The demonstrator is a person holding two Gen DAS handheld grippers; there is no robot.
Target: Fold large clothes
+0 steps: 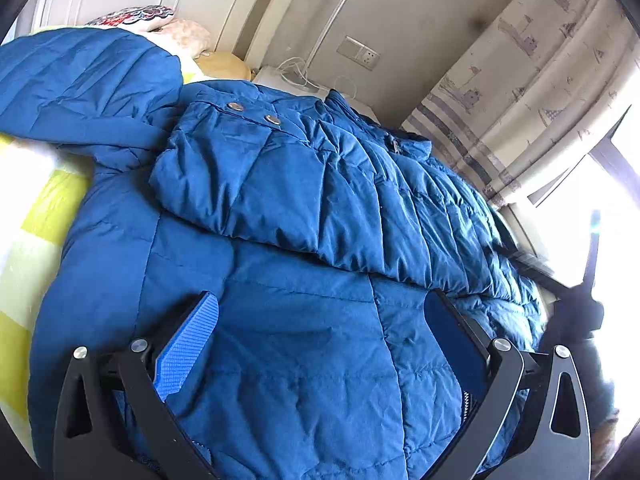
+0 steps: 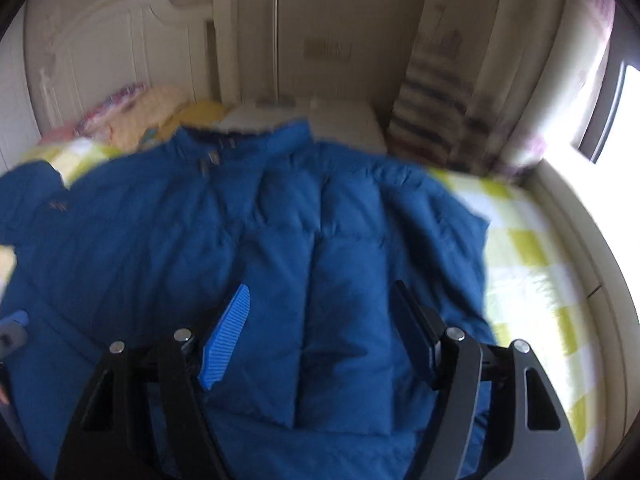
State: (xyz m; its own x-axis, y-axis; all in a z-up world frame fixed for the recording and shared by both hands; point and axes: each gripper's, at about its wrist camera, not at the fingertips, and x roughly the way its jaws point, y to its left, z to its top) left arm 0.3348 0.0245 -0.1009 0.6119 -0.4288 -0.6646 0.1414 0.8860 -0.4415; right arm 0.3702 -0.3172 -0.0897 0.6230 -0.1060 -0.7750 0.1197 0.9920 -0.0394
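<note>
Quilted blue jacket in slightly shiny cloth, metal snaps, ribbed pads

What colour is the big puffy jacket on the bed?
The jacket is deep blue all over, with quilted stitching. It shows sharpest in the left wrist view.

Left tongs jaws wide apart, tilted down, right tongs likewise, nothing gripped
</note>
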